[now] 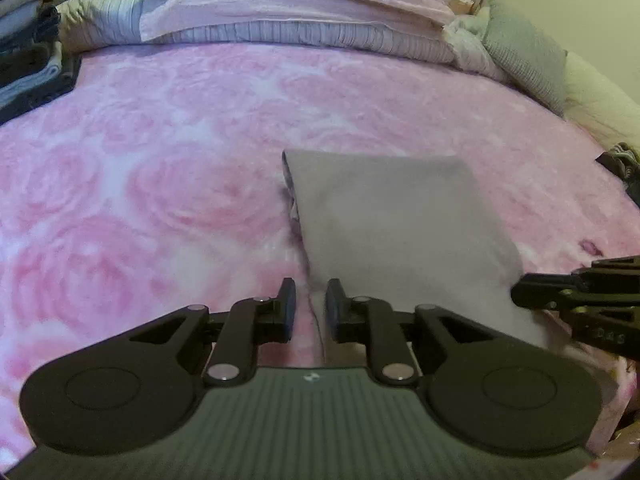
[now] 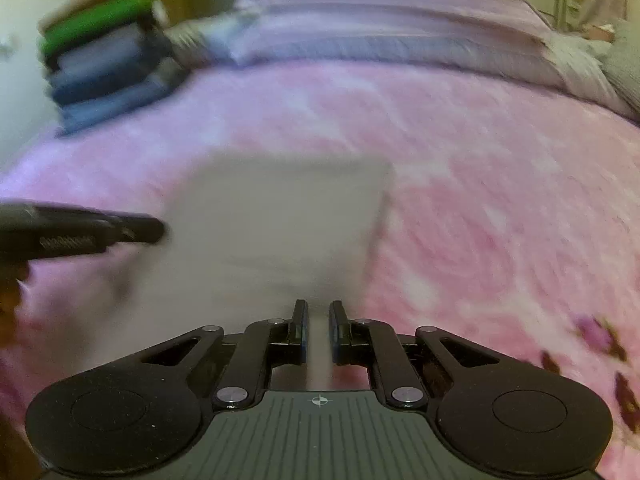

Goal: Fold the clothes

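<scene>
A grey garment (image 1: 392, 216), folded into a flat rectangle, lies on the pink rose-pattern blanket (image 1: 160, 160). My left gripper (image 1: 311, 300) sits at the garment's near left corner. Its jaws stand a narrow gap apart, with the cloth edge and blanket showing between them. My right gripper (image 1: 520, 296) reaches in from the right at the near right corner. In the blurred right wrist view the garment (image 2: 276, 216) lies straight ahead. The right gripper (image 2: 319, 312) is narrowly open over its near edge. The left gripper (image 2: 160, 230) touches its left side.
A stack of folded clothes (image 2: 104, 64), green on top and blue-grey below, stands at the bed's far left corner. Folded pink and grey bedding (image 1: 300, 8) runs along the far side, with a grey pillow (image 1: 524, 52) at the right. A dark item (image 1: 620, 164) lies at the right edge.
</scene>
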Demonstrator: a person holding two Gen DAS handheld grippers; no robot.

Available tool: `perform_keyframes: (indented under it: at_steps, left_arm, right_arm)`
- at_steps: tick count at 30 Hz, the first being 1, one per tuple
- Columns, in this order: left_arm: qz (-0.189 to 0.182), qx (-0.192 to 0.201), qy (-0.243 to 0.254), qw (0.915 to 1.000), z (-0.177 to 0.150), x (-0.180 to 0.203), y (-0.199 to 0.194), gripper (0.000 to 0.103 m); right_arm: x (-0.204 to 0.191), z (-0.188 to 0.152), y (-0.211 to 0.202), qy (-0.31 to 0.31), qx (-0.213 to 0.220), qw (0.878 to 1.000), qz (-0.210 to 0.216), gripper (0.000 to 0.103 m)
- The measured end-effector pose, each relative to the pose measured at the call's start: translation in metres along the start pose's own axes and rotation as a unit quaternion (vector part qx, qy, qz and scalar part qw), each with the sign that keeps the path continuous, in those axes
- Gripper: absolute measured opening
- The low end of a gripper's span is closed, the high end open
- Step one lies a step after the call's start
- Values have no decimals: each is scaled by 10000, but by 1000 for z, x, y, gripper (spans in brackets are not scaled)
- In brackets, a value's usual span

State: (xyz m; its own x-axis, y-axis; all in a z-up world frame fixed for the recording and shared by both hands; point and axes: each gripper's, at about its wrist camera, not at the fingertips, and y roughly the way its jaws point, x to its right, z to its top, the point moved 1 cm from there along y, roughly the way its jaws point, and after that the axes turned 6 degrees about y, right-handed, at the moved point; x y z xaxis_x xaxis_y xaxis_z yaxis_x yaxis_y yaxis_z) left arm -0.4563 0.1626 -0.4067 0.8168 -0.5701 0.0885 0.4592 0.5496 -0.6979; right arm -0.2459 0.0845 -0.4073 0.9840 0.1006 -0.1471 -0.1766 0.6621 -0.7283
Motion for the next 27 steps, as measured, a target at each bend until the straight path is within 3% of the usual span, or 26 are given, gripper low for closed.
perform_keyframes:
  at_steps: [4, 6, 9, 13, 16, 19, 22, 24, 27]
  left_arm:
    - [209, 97, -165, 9996, -11, -3, -30, 12]
    - [151, 125, -224, 9996, -20, 3, -51, 13]
    - [66, 47, -28, 10000, -42, 25, -77, 13]
    - [113, -148, -149, 9997, -73, 38, -84, 13]
    - [193, -101, -379, 9990, -81, 40, -94, 14]
    - [381, -270, -509, 9976, -83, 45, -103, 14]
    - [691, -443, -551, 9951, -84, 57, -120, 25]
    - [698, -324, -541, 9956, -83, 67, -138, 32]
    - [735, -193, -456, 9961, -80, 80, -162, 36]
  right_arm:
    - [2, -1, -27, -121, 126, 9992, -353, 6]
    - [-1, -7, -53, -211, 326, 9992, -35, 6]
    - [-14, -26, -76, -212, 192, 9988, 399, 7]
    - [-18, -60, -73, -109, -230, 9992, 313, 9]
    - [-16, -75, -79, -86, -50, 9996, 253, 13]
    - [-21, -75, -86, -214, -258, 9994, 128, 23]
    - [-26, -76, -94, -260, -409, 9988, -8, 29]
    - [-28, -77, -102, -203, -327, 9992, -52, 43]
    - [-35, -77, -125, -101, -49, 9999, 103, 55]
